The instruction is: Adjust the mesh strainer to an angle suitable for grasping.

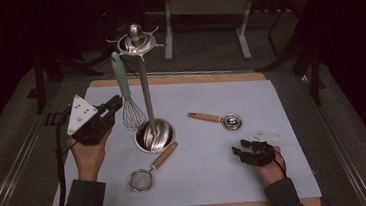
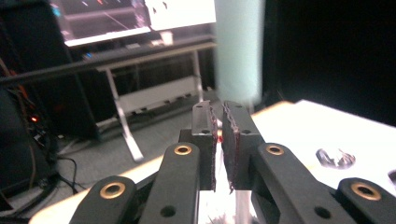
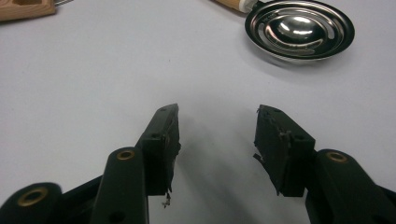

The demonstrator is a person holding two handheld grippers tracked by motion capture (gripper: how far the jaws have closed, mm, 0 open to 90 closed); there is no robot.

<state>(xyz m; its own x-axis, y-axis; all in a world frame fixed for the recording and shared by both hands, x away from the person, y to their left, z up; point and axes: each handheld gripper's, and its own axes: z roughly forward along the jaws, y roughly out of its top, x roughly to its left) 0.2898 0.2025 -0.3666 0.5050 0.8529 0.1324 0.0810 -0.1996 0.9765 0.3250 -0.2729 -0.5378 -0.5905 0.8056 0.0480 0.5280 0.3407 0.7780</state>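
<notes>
From above, your left gripper [image 1: 113, 105] sits left of centre beside the hanging whisk [image 1: 126, 95] on the utensil stand [image 1: 145, 86]; a strainer [image 1: 149, 171] lies lower centre, a round spoon [image 1: 222, 119] right of centre. In the left gripper view, the jaws are nearly closed, gripping nothing, with a blurred teal handle [image 2: 238, 51] just beyond. In the right gripper view, your right gripper [image 3: 217, 123] is spread wide over bare mat [image 3: 93, 70], the spoon at upper right.

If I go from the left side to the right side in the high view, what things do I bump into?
Left gripper → whisk with the green handle → metal stand in its round base → small metal scoop with a wooden handle → right gripper. The strainer sits below the stand, so I left it out.
</notes>
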